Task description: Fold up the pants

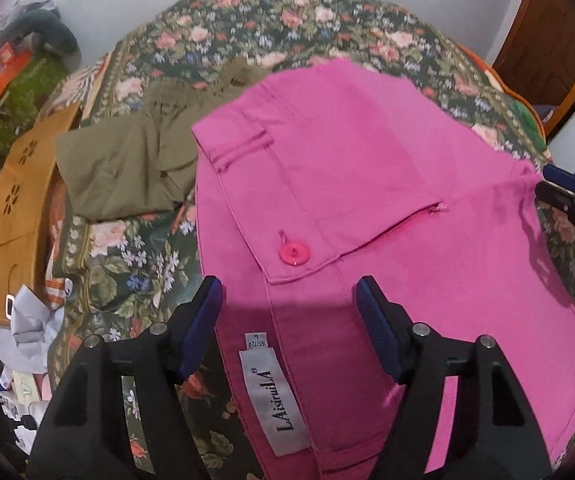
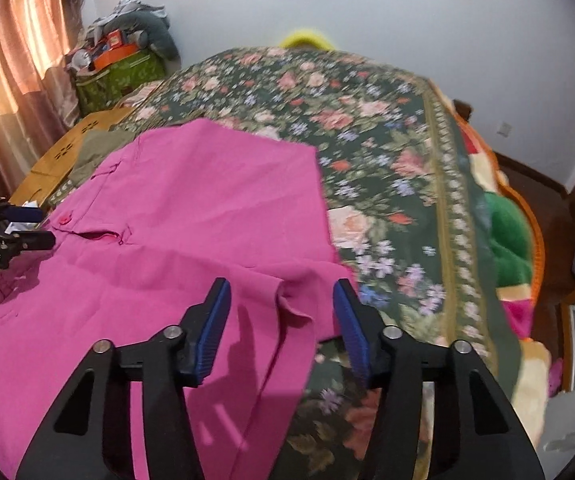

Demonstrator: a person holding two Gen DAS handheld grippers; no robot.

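Bright pink pants [image 1: 367,184] lie spread on a bed with a floral bedspread [image 1: 135,256]. At far left an olive garment [image 1: 127,172] lies crumpled, its edge seemingly tucked under the pants. The left claw [image 1: 289,292] hovers over the waistband by the button [image 1: 293,254], jaws apart, gripping nothing. The right claw [image 2: 281,294] hovers over the rumpled right edge, jaws likewise apart.

I see a floral bedspread [image 1: 135,248] covering the bed. An olive-green garment [image 1: 127,168] lies on it beside a tan perforated board [image 1: 15,200]. A green box [image 2: 119,76] stands near pink curtains [image 2: 11,60].
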